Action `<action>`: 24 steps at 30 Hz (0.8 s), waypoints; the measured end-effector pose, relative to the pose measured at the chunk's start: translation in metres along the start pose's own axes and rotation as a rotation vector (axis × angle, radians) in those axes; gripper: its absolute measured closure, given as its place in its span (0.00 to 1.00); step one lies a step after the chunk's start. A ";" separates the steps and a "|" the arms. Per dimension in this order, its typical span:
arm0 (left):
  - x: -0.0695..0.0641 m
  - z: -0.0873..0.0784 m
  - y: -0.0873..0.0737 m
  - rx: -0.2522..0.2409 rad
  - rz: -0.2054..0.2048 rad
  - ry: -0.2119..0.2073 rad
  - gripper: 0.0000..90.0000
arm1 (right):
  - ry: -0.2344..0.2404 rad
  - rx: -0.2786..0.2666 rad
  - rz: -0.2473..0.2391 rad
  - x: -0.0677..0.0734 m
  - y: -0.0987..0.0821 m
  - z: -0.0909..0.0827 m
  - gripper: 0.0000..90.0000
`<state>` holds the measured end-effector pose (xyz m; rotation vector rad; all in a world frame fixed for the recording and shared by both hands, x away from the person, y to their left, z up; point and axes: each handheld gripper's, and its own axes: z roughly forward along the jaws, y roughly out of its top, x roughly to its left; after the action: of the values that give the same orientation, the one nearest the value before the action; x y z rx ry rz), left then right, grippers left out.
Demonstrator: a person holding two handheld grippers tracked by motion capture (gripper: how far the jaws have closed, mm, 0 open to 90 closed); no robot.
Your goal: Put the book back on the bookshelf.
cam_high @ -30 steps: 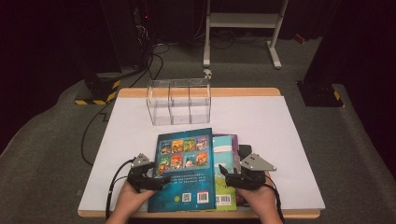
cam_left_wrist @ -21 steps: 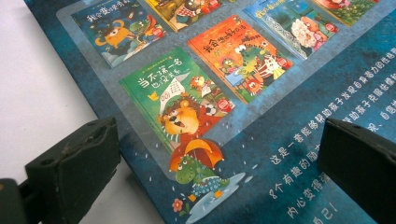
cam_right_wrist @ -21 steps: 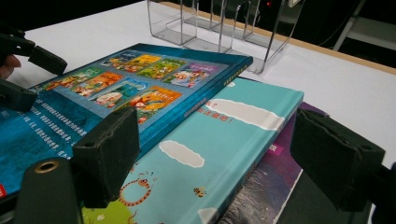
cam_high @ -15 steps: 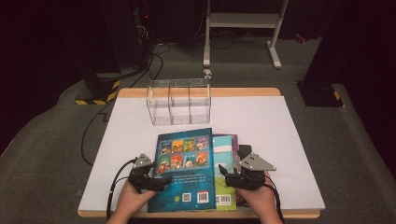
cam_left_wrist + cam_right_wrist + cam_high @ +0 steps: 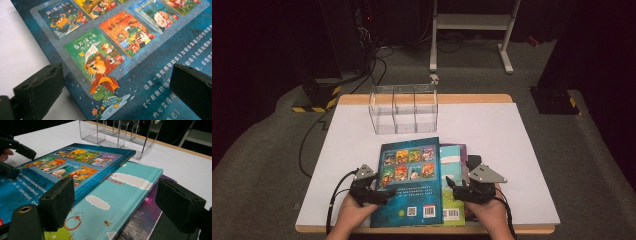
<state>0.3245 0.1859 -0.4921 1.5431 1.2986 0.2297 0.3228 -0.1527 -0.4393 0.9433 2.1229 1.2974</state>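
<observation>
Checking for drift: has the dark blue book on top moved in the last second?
No. The dark blue book keeps its far edge just short of the clear organizer.

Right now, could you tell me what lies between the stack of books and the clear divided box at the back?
Nothing: in the high view, just a bare strip of white table cover separates the dark blue top book from the clear divided box.

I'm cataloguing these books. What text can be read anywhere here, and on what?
"当不满一名也没关系": green thumbnail on the dark blue book's back cover.
"8个有趣的": white line lower on that cover, partly legible.
Orange thumbnail's title, barcode, QR code, turquoise book's print: too blurred.
</observation>
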 end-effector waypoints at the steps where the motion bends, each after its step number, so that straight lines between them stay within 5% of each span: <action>1: 0.000 0.000 0.000 -0.001 0.003 -0.001 0.00 | 0.000 0.001 0.001 0.000 0.000 0.000 0.18; 2: 0.000 0.000 0.000 -0.008 -0.005 -0.005 0.00 | 0.000 0.001 0.002 0.000 0.000 0.000 0.18; 5: -0.007 -0.002 0.002 -0.019 -0.048 -0.113 0.07 | 0.002 0.003 0.002 0.000 0.000 0.001 0.18; 7: -0.014 0.003 -0.002 -0.018 0.018 -0.065 0.08 | 0.002 0.003 0.002 0.000 0.000 0.001 0.18; 9: -0.015 0.004 -0.001 -0.007 0.032 -0.062 0.05 | 0.000 0.003 0.002 0.000 0.000 0.000 0.18; 15: 0.013 -0.004 0.006 -0.020 -0.096 -0.009 0.04 | -0.010 -0.006 0.011 -0.004 0.000 -0.003 0.18; 19: 0.012 -0.001 0.002 0.003 -0.109 -0.019 0.04 | -0.008 0.002 0.011 -0.003 -0.001 -0.002 0.18; 24: 0.008 0.002 0.001 0.014 -0.075 -0.004 0.00 | -0.010 0.003 0.006 -0.002 -0.001 -0.002 0.18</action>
<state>0.3292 0.1914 -0.4957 1.5033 1.3541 0.1699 0.3230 -0.1557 -0.4391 0.9558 2.1166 1.2896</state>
